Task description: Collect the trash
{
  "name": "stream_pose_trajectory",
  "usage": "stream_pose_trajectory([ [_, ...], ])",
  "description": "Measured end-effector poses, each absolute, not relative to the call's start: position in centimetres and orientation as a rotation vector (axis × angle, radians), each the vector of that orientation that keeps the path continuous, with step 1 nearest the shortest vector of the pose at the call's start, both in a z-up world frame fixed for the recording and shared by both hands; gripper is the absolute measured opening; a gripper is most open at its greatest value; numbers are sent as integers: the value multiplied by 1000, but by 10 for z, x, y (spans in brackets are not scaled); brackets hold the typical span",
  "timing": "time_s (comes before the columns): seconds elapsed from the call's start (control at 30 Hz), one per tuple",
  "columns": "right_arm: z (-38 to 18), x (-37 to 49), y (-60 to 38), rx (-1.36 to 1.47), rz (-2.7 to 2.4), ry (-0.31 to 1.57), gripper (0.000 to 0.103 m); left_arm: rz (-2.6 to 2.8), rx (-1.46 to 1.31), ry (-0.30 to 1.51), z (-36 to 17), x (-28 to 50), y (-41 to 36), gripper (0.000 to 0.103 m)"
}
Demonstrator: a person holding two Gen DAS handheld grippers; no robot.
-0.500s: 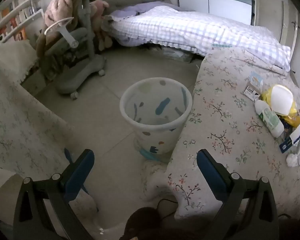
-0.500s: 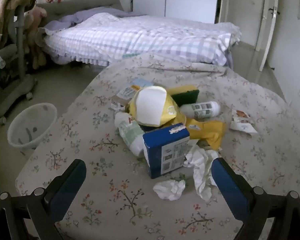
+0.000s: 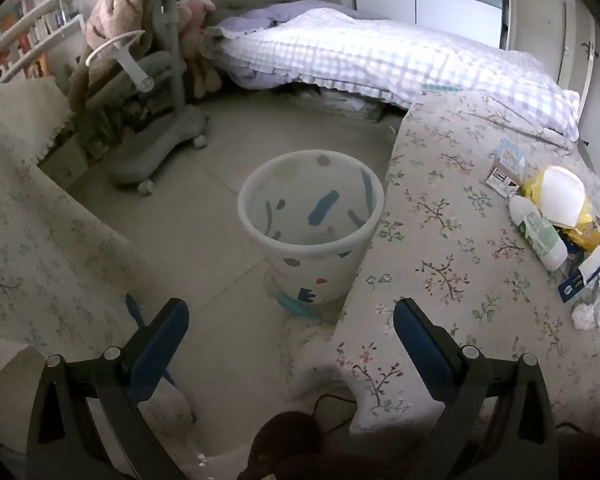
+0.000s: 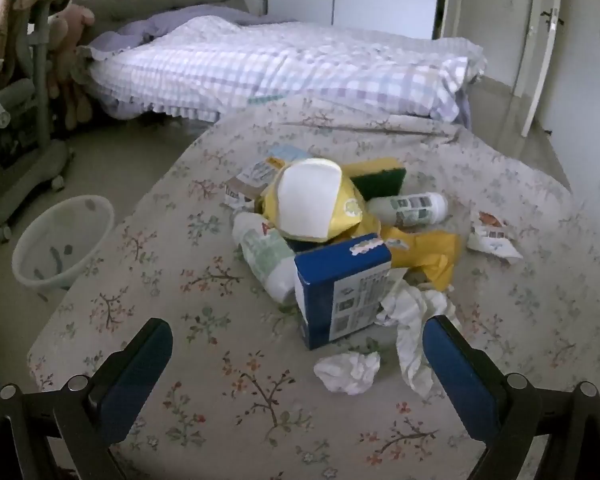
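- Trash pile (image 4: 340, 240) is lying on the floral-covered table (image 4: 220, 400), straight ahead of the right gripper (image 4: 298, 344), apart from it.
- Blue box (image 4: 342, 292) is standing nearest, just beyond the fingertips and slightly right of centre; crumpled tissue (image 4: 348, 372) is lying between the blue pads, not touching either.
- Yellow wrapper (image 4: 320, 204) is sitting on top, behind the box; two white bottles (image 4: 266, 254) (image 4: 412, 208) are flanking it; a torn packet (image 4: 492, 236) is lying off to the far right.
- Right gripper is hanging with fingers wide apart, holding nothing.
- Wastebasket (image 3: 312, 232) is standing on the floor directly ahead of the left gripper (image 3: 288, 328), touching the table's edge.
- Left gripper is also spread wide, empty.
- Bed (image 4: 280, 68) is lying beyond the table.
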State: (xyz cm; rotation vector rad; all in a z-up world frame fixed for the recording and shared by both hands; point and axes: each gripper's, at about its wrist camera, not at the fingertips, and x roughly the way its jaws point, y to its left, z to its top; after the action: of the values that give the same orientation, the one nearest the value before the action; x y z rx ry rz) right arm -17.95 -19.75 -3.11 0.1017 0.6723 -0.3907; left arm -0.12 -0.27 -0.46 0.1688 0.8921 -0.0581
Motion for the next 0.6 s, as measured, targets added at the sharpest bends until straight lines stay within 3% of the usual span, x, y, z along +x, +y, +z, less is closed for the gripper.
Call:
stream_pose_trajectory([
  [0.6,-37,-174,-196,109,-371,705,103,-56,193,894,-6,-2,-4,103],
])
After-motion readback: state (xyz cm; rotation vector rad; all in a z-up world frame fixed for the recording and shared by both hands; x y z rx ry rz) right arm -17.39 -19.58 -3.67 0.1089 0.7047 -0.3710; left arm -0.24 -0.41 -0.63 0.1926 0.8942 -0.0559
